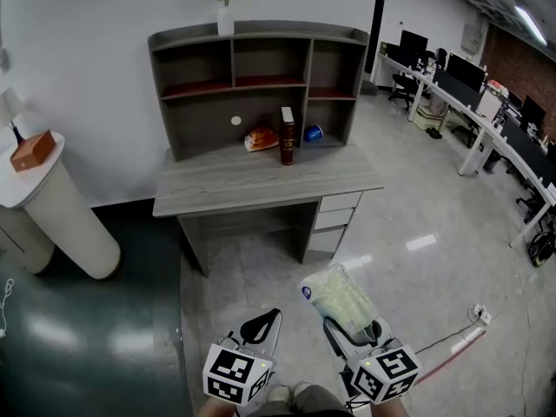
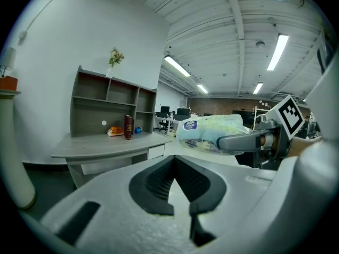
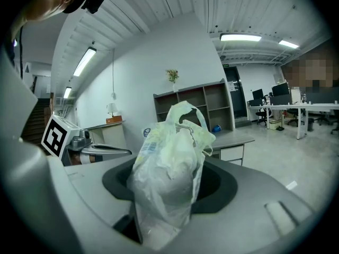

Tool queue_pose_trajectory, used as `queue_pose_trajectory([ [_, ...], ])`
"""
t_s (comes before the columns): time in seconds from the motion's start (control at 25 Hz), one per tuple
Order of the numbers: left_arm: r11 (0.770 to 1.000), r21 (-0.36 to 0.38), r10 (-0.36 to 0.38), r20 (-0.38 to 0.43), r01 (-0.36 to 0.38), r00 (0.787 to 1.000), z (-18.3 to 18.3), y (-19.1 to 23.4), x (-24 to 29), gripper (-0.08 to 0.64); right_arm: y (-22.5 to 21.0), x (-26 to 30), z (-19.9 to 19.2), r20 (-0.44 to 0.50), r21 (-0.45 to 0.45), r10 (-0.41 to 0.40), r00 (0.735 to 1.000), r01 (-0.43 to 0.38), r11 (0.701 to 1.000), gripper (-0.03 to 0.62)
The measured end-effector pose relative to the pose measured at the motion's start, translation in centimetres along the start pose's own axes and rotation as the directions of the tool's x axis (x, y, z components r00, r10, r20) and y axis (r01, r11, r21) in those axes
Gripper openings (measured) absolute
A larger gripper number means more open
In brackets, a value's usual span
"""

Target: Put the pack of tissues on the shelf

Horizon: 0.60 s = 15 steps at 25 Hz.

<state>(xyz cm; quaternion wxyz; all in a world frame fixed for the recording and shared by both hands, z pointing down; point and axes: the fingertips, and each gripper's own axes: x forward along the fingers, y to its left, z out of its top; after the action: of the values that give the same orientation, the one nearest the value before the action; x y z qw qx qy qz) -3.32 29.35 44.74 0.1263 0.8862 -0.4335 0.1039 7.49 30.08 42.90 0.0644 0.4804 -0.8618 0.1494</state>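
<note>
My right gripper (image 1: 354, 330) is clamped on the pack of tissues (image 1: 337, 295), lower centre of the head view; my left gripper (image 1: 261, 326) beside it has its jaws together, empty. Open floor (image 1: 408, 233) runs ahead to the front edge of the desk (image 1: 261, 183), the shelf (image 1: 187, 94) standing on it at upper centre.

Both grippers are held low and side by side, pointing forward: the left gripper (image 1: 270, 319) with its fingers (image 2: 154, 185) together on nothing, the right gripper (image 1: 352, 328) clamped on the pack of tissues (image 1: 335, 294).
</note>
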Motion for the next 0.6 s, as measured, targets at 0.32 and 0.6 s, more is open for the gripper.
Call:
queue_pose_trajectory([
  [0.32, 0.999, -0.011, 0.038, -0.004, -0.038, 0.999, 0.7, 2.1, 3.0, -0.003, -2.5, 3.5, 0.9, -0.014, -0.008, 0.031, 0.999, -0.031, 0.999, 0.245],
  [0.6, 0.997, -0.004, 0.079, 0.015, -0.079, 0.997, 3.4, 3.1, 8.4, -0.003, -7.2, 7.0, 3.1, -0.025, -0.045, 0.08, 0.996, -0.081, 0.996, 0.245],
])
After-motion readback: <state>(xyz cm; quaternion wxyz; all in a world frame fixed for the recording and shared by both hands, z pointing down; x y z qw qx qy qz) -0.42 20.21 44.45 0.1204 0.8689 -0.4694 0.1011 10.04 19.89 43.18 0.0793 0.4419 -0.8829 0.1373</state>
